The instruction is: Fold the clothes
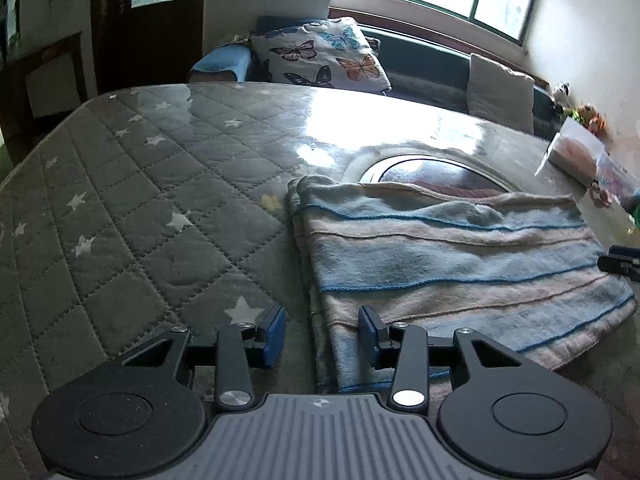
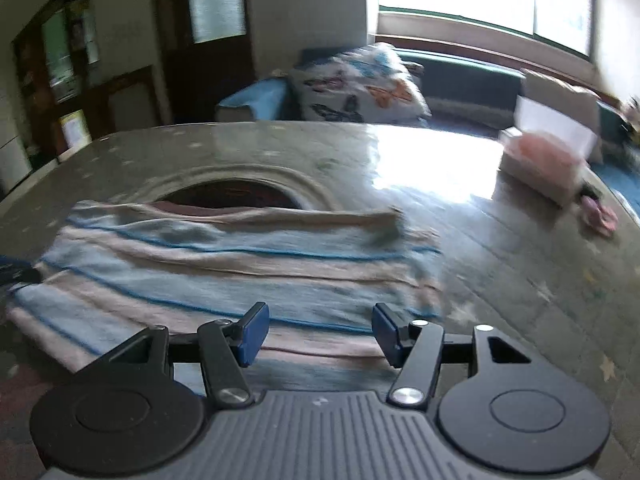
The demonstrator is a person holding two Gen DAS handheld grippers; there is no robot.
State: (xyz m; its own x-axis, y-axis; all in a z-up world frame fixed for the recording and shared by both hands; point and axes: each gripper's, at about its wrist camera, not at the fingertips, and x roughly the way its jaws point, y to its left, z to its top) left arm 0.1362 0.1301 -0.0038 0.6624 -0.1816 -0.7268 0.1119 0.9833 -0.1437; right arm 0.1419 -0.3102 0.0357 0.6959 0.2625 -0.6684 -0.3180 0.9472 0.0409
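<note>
Left wrist view
My left gripper: jaws apart at a middling gap, nothing pinched — the near left edge of the cloth lies under the gap, and I cannot tell whether a pad touches it.
Striped cloth: folded into a flat block on the quilted star cover, right of centre, its far edge just before a dark round opening in the cover.
How it will handle: I judge it soft, light and limp; the fleecy pile should give my pads grip, but the layers may slide on each other.
Where I would take it: at the near left corner, pinching all the layers together at the doubled edge.
Right gripper: only a dark tip shows at the cloth's right end; its gap I cannot tell from here.

Right wrist view
My right gripper: jaws wider apart, empty, hanging over the near long edge of the cloth.
Striped cloth: blurred, lying flat, its right end stepped where layers do not line up.
Where I would take it: at the near right corner, low enough to catch the bottom layer.
Box: a pale open box with a raised white flap at the far right, something pink inside — too blurred to name.
Round opening: dark inside; contents unclear.
</note>
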